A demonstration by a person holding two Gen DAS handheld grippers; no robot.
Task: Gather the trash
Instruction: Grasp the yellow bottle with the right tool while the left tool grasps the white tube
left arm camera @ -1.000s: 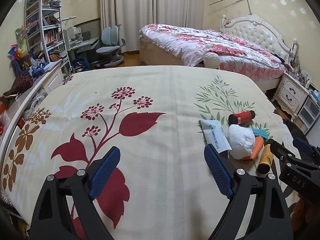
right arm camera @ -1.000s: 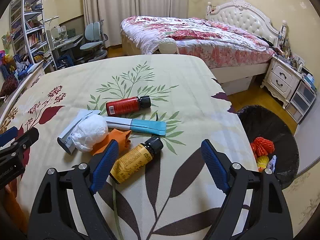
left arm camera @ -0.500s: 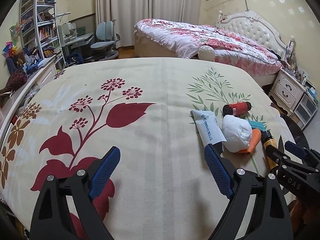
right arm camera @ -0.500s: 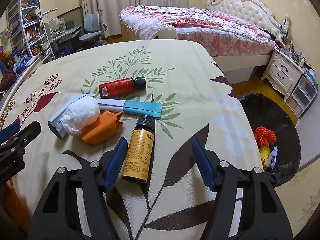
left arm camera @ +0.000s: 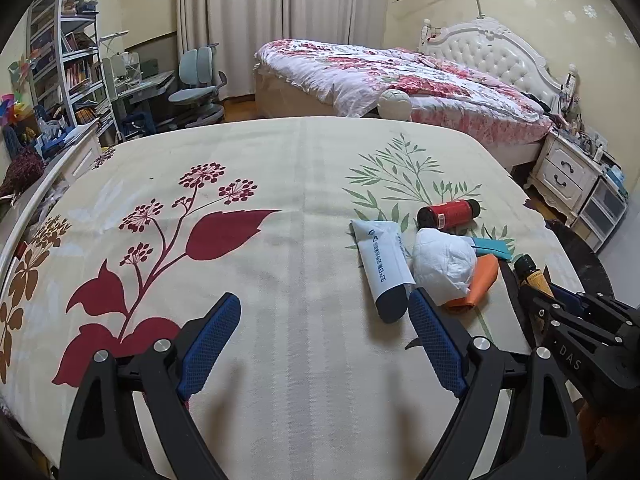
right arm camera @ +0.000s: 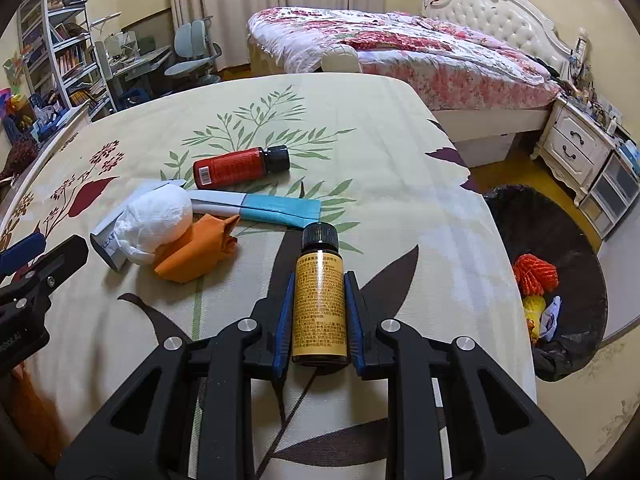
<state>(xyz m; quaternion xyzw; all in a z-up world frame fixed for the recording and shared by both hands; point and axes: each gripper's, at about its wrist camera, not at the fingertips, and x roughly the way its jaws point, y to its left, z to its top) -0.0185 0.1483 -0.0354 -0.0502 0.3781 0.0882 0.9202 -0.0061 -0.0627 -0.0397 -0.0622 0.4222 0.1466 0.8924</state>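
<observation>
Bedroom walls in pale yellow stand behind a bed cover (right arm camera: 400,160) printed with green leaves and dark red flowers, and the trash lies on this cover. On its right part the right gripper (right arm camera: 318,316) is closed on a small brown bottle (right arm camera: 319,300): both blue pads press its sides. The bottle has a yellow label with small dark text and a black screw cap, and it lies flat with the cap pointing away from the gripper. Just past the cap lies a flat blue and white tube (right arm camera: 260,208); a red bottle (right arm camera: 240,166) with a black cap lies beyond it. To the left are a crumpled white tissue ball (right arm camera: 154,220), touching an orange wrapper (right arm camera: 196,248), and a white packet (left arm camera: 382,264) partly under the tissue. Beside the bed, a black-lined bin (right arm camera: 560,240) on the floor holds red and yellow scraps. The left gripper (left arm camera: 324,344) hangs wide open above the cover with nothing between its pads, near the white packet.
</observation>
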